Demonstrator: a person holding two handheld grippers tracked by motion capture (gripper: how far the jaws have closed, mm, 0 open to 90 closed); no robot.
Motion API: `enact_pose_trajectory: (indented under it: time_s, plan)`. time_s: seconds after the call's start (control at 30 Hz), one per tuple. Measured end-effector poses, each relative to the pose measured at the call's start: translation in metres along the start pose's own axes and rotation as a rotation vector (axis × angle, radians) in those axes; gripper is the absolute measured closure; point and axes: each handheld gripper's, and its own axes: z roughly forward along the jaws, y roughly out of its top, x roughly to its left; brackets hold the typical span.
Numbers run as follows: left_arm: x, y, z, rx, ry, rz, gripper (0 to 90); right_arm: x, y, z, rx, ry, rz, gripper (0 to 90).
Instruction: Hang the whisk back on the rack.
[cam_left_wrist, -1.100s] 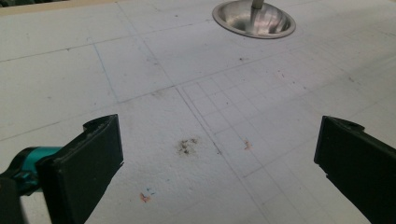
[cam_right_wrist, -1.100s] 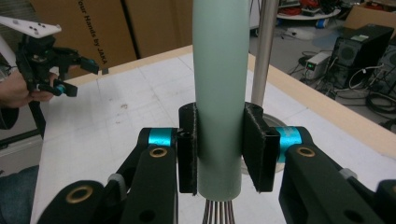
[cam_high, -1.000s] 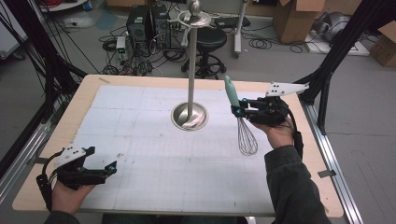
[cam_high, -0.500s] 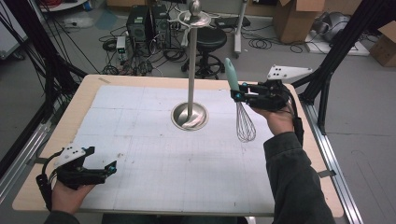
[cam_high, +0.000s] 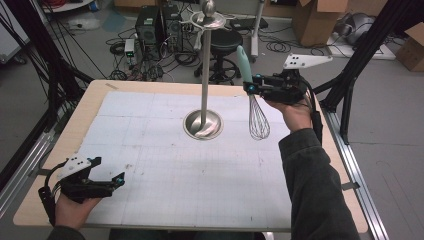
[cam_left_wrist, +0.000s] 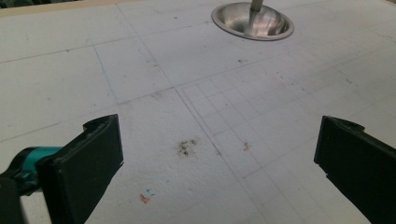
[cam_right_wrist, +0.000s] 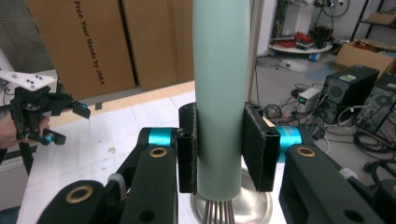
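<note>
Down at about seven o'clock on the pale wooden tabletop (cam_high: 90, 100) with its white gridded mat, the left tongs (cam_high: 119, 179) sit low in the person's left hand (cam_high: 75, 206), just above the mat. The jaws stand wide apart with bare mat between them; the left gripper view has the gap (cam_left_wrist: 219, 154) over a small dark smudge.

At the centre of the mat stands the tall shiny metal stand (cam_high: 205, 65), a slim pole rising from a round dished base (cam_left_wrist: 252, 21).

Over at about two o'clock, the right tongs (cam_high: 248, 88) are lifted off the mat in the right hand (cam_high: 295, 112). Their pads (cam_right_wrist: 188, 147) are clamped on the pale green handle of the wire balloon whisk (cam_high: 258, 120), which hangs upright, wire loops down, just beside the stand's base. The whisk (cam_right_wrist: 219, 93) fills the grip.
</note>
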Motion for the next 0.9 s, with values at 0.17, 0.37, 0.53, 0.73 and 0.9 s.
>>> enact_pose_trajectory:
  time_s: [0.17, 0.37, 0.53, 0.73, 0.9]
  plan:
    - [0.0, 0.0, 0.0, 0.001, 0.0, 0.0, 1.7, -0.004, 0.01, 0.005, -0.001, 0.003, -0.01, 69.3]
    - [0.0, 0.0, 0.0, -0.002, 0.0, -0.003, 1.7, -0.008, 0.02, 0.005, -0.018, -0.002, -0.013, 69.3]
    - [0.0, 0.0, 0.0, -0.003, 0.0, -0.002, 1.7, -0.009, 0.029, 0.009, -0.013, -0.007, -0.014, 69.3]
    - [0.0, 0.0, 0.0, -0.003, -0.003, -0.003, 1.7, -0.012, 0.037, 0.012, -0.017, -0.036, -0.017, 69.3]
    - [0.0, 0.0, 0.0, -0.003, -0.003, -0.003, 1.7, -0.013, 0.041, 0.016, -0.022, -0.042, -0.012, 69.3]
